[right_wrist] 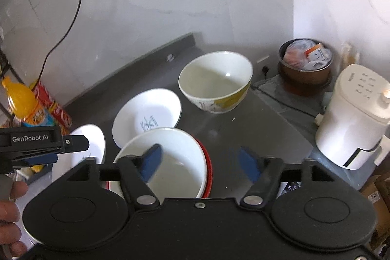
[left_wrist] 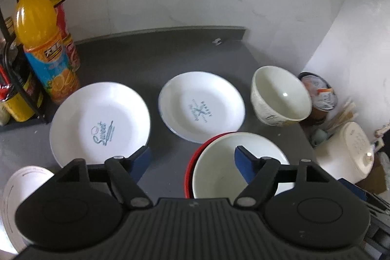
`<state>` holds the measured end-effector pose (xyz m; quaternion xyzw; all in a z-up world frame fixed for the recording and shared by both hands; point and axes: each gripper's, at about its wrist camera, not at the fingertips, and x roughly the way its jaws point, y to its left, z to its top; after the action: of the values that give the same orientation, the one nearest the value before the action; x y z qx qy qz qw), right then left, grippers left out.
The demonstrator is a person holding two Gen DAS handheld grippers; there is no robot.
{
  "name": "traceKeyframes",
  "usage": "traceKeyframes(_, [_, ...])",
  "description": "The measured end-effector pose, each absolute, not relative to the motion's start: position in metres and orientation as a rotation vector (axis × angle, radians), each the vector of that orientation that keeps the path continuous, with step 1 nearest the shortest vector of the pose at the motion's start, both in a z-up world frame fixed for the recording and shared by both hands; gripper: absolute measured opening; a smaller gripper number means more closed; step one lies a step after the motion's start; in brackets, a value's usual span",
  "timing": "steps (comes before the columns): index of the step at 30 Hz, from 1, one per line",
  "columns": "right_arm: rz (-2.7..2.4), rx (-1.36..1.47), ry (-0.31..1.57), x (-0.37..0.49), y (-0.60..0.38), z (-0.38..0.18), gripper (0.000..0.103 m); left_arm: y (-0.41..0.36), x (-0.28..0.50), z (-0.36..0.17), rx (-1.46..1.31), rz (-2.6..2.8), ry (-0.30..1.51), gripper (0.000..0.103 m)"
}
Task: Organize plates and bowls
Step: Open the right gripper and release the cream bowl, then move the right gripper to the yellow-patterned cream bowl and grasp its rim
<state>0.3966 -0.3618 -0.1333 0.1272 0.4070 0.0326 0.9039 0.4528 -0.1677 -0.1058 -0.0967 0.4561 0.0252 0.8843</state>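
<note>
A grey counter (left_wrist: 156, 60) bears two plates (left_wrist: 100, 123) (left_wrist: 201, 106), bowls (left_wrist: 280, 95) (left_wrist: 234, 162), bottle (left_wrist: 43, 40).

You have two white plates lying flat on the grey counter: the larger plate (left_wrist: 100, 123) with a blue "Sweet" print sits to the left, and the smaller plate (left_wrist: 201, 106) with a blue crossed logo sits just beside it, apart. Near you, a white bowl (left_wrist: 234, 162) rests upright, nested in a red bowl (left_wrist: 191, 167). At the far right stands a patterned bowl (right_wrist: 215, 82), cream inside, yellow motif outside
</note>
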Motion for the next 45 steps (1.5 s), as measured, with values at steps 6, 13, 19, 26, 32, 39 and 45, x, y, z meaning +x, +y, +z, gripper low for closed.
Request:
traceKeyframes(6, [-0.036,0.302,0.778,0.377,-0.364,-0.122,0.097,-0.161,0.450,-0.096,-0.209,-0.035,0.917,0.080])
traceKeyframes(13, [-0.117,0.343,0.740,0.365,-0.372,-0.115,0.101,-0.157,0.450,-0.091,-0.233,-0.097,0.896,0.086])
traceKeyframes(19, [-0.156,0.341,0.724,0.372,-0.375,-0.117,0.101,-0.158,0.460,-0.092,-0.242,-0.102,0.900,0.086])
traceKeyframes(26, [-0.160,0.375,0.722,0.391,-0.390,-0.124,0.101,-0.168,0.483,-0.098,-0.272,-0.105,0.904,0.086])
traceKeyframes(32, [-0.151,0.371,0.760,0.431,-0.410,-0.139,0.101,-0.190,0.516,-0.108,-0.247,-0.082,0.926,0.086])
traceKeyframes(39, [-0.103,0.400,0.811,0.482,-0.432,-0.162,0.101,-0.221,0.567,-0.129,-0.256,-0.044,0.975,0.086])
traceKeyframes(45, [-0.052,0.416,0.859,0.524,-0.443,-0.182,0.101,-0.237,0.602,-0.152,-0.274,0.017,1.036,0.086])
